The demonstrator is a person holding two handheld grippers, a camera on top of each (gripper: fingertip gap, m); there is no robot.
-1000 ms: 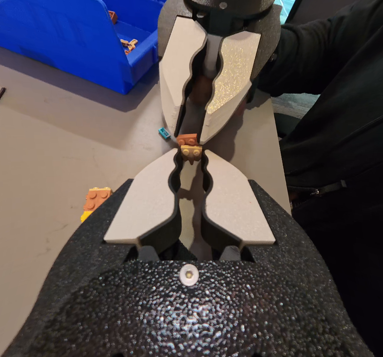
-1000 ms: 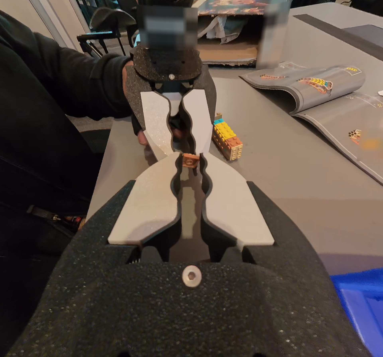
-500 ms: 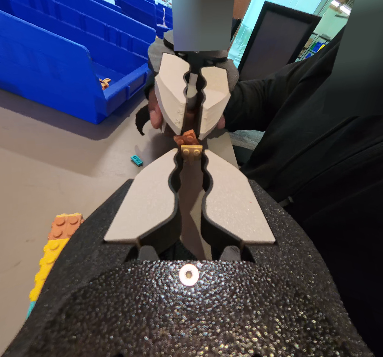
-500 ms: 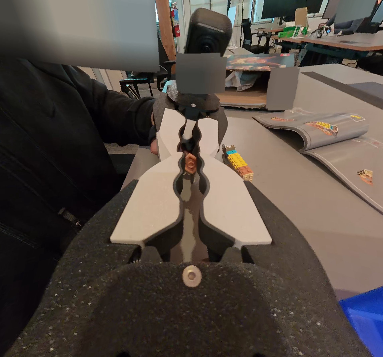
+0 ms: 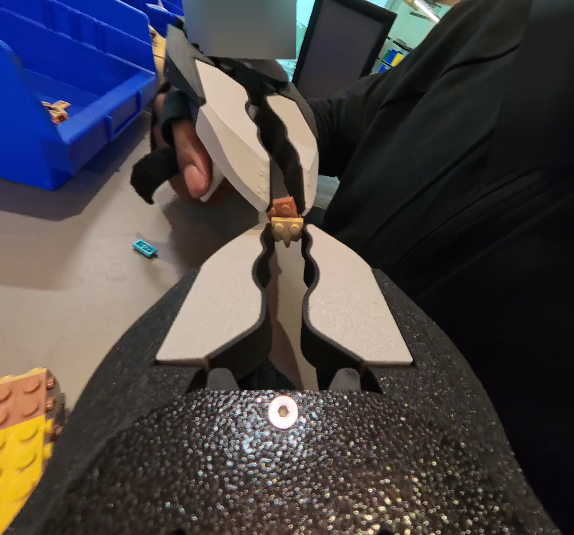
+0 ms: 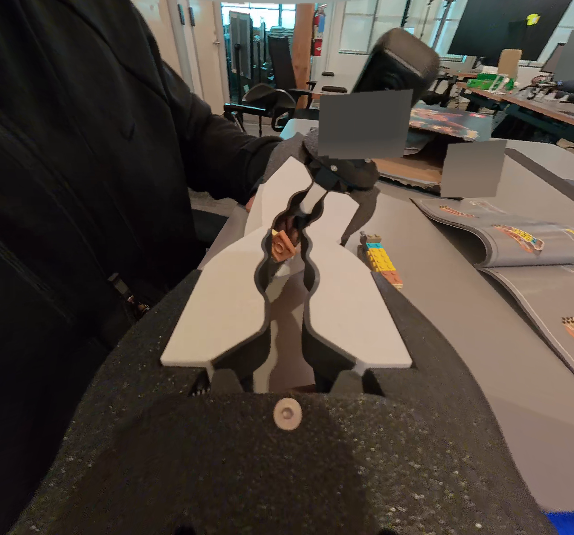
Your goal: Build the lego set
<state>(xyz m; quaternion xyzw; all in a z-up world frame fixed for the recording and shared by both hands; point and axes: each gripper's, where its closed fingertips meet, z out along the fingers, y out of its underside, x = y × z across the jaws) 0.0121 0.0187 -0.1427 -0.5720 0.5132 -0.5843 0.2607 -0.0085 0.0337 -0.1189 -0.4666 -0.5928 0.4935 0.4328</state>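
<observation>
Above the grey table's near edge (image 5: 77, 287), left gripper (image 5: 287, 234) pinches small tan plate (image 5: 286, 230); right gripper (image 6: 284, 248) clamps reddish-brown plate (image 6: 282, 248), touching, tilted.

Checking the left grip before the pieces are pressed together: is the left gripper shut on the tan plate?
Shut on it. The left gripper has both fingertips against the tan plate, which is held off the table.
</observation>
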